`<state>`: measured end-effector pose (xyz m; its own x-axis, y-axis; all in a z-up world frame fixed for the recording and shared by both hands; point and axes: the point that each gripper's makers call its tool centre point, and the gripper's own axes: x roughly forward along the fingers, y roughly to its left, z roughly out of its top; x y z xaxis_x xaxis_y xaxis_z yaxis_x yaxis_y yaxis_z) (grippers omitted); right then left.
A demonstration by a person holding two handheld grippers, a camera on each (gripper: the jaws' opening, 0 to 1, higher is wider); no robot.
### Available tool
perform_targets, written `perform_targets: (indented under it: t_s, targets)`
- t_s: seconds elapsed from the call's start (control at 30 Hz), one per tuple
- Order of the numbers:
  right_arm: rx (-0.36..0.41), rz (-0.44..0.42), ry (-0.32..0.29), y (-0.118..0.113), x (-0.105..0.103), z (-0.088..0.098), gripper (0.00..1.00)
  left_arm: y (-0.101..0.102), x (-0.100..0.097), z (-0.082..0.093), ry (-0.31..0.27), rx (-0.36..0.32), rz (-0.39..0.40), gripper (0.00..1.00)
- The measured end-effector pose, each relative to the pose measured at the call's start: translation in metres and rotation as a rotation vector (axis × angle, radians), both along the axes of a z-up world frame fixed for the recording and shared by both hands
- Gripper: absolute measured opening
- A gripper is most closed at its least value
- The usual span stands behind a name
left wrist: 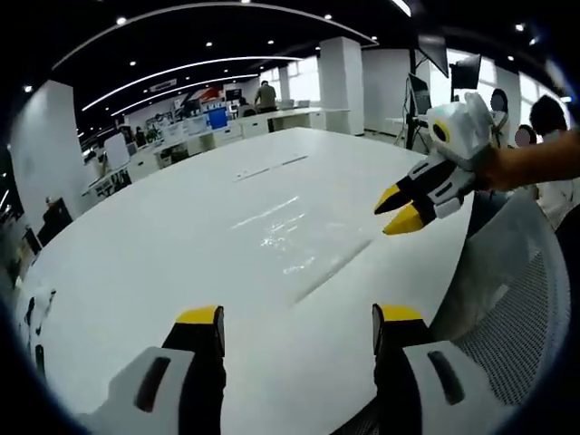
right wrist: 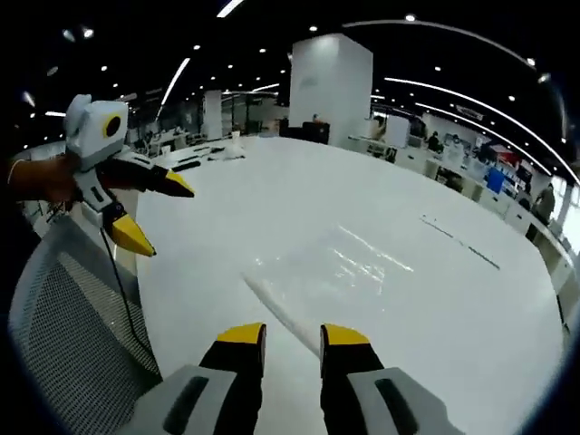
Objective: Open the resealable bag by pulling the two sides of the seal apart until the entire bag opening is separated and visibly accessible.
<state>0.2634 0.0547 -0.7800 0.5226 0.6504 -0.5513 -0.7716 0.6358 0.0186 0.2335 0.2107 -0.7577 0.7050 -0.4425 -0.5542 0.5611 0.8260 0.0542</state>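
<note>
A clear resealable bag (left wrist: 294, 240) lies flat on the white table (left wrist: 181, 208), its seal strip along the edge nearest me. My left gripper (left wrist: 299, 317) hovers short of that edge, jaws wide open and holding nothing. My right gripper (left wrist: 395, 212) comes in from the right, above the bag's right end, its yellow tips a little apart. In the right gripper view the bag (right wrist: 349, 263) lies just ahead of my right gripper (right wrist: 292, 335), which is open with the seal strip running toward the gap. My left gripper (right wrist: 156, 217) hangs open at the left, over the table edge.
A grey mesh chair back (left wrist: 512, 308) (right wrist: 63, 335) stands at the table's near edge between the two grippers. Thin dark items (left wrist: 267, 169) lie farther along the table. People (left wrist: 544, 122) stand at the right, and desks with monitors (left wrist: 213, 122) fill the room behind.
</note>
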Motion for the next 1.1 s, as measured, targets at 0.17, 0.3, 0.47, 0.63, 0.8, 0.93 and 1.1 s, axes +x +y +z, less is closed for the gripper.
perform_targets:
  t_s: [0.17,0.3,0.47,0.63,0.8,0.93,1.1]
  targets:
    - [0.052,-0.121,-0.007,-0.031,-0.003,0.012,0.38,-0.006,0.002,0.022,-0.074,-0.110,-0.007,0.68]
    - [0.059,-0.185,0.017,-0.054,-0.010,0.014,0.55,-0.004,0.002,0.026,-0.089,-0.116,-0.007,0.73]
    - [0.072,-0.263,0.020,-0.075,-0.021,0.015,0.78,-0.002,0.001,0.024,-0.062,-0.114,0.006,0.86]
    - [0.107,-0.320,0.057,-0.087,-0.034,0.011,0.83,0.001,-0.002,0.028,-0.065,-0.115,0.008,0.92]
    - [0.088,-0.296,0.082,-0.083,-0.045,0.006,0.83,0.005,-0.001,0.027,-0.072,-0.107,0.022,0.96]
    - [0.144,-0.333,0.082,-0.080,-0.039,0.010,0.82,0.009,-0.002,0.017,-0.047,-0.117,0.047,0.96]
    - [0.147,-0.337,0.077,-0.076,-0.038,0.010,0.82,0.008,-0.004,0.017,-0.041,-0.139,0.059,0.97]
